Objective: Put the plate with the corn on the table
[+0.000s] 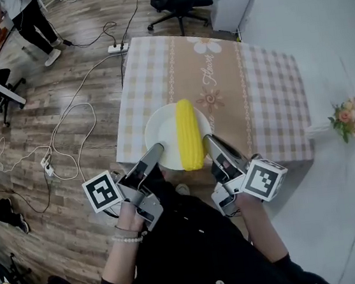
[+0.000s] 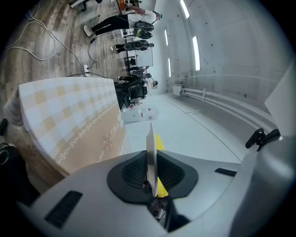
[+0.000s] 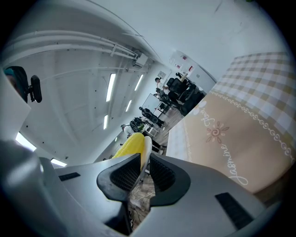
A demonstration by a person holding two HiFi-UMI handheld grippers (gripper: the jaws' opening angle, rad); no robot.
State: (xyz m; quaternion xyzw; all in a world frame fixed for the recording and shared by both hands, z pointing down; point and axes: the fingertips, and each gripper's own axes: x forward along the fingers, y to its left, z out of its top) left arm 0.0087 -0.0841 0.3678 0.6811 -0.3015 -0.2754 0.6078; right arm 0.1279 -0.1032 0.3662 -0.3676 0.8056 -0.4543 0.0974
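My left gripper [image 1: 156, 152] & right gripper [image 1: 210, 140] each pinch opp. sides of the plate [image 1: 161, 132], jaws closed on its rim, level so the corn [image 1: 189, 135] won't roll, over near edge of the table [image 1: 267, 88].

White plate [image 1: 161, 134]: smooth, glossy, thin hard rim; ceramic or plastic, cannot tell. Yellow corn [image 1: 189, 133]: bumpy kernels, faint sheen. Checked cloth [image 1: 267, 88] over surface: beige and white, tan printed centre band, matt, soft drape at edges. Brown floor [image 1: 62, 88]: wood-look planks, low sheen. Grey left tongs [image 2: 151, 172] and right tongs [image 3: 138, 173]: moulded plastic, smooth, matt. Black pads [image 2: 133, 173]: ribbed, rubbery look. Flat-faced marker cubes [image 1: 101, 191]: black-and-white print, matt.
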